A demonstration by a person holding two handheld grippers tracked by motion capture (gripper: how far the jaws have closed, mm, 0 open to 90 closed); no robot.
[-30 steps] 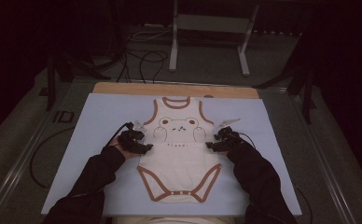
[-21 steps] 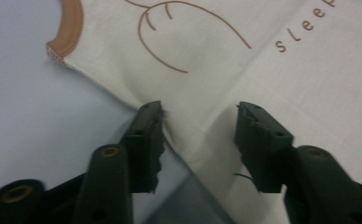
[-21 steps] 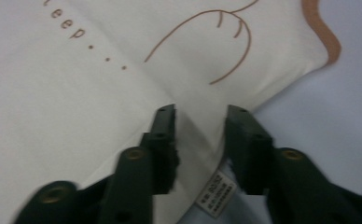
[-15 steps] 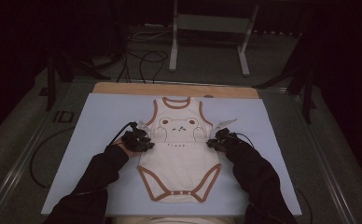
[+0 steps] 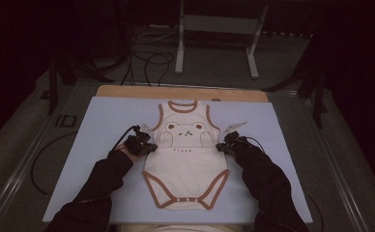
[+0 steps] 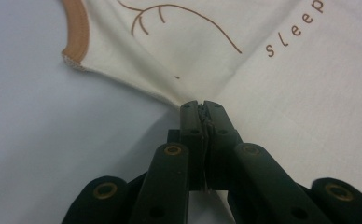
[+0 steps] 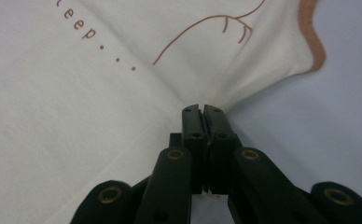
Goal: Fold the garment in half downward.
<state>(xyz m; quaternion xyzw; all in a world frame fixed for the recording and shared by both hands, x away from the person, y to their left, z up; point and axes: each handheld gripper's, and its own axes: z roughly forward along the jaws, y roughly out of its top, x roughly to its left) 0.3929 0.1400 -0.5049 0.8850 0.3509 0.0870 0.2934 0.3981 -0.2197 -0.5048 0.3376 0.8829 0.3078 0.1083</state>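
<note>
Lying flat on the pale blue mat (image 5: 103, 121), cream bodysuit (image 5: 185, 159) with bear print, neck away from the person. Left gripper (image 5: 148, 147) pinching the left side seam just under the armhole, jaws just closed, fabric puckered between. Right gripper (image 5: 220, 146) clamped likewise on the right seam.

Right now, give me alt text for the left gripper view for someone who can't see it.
The left gripper has its two black jaws shut on the side edge of a cream baby bodysuit, puckering the fabric. The bodysuit, trimmed in brown, lies on a pale blue mat.
</note>
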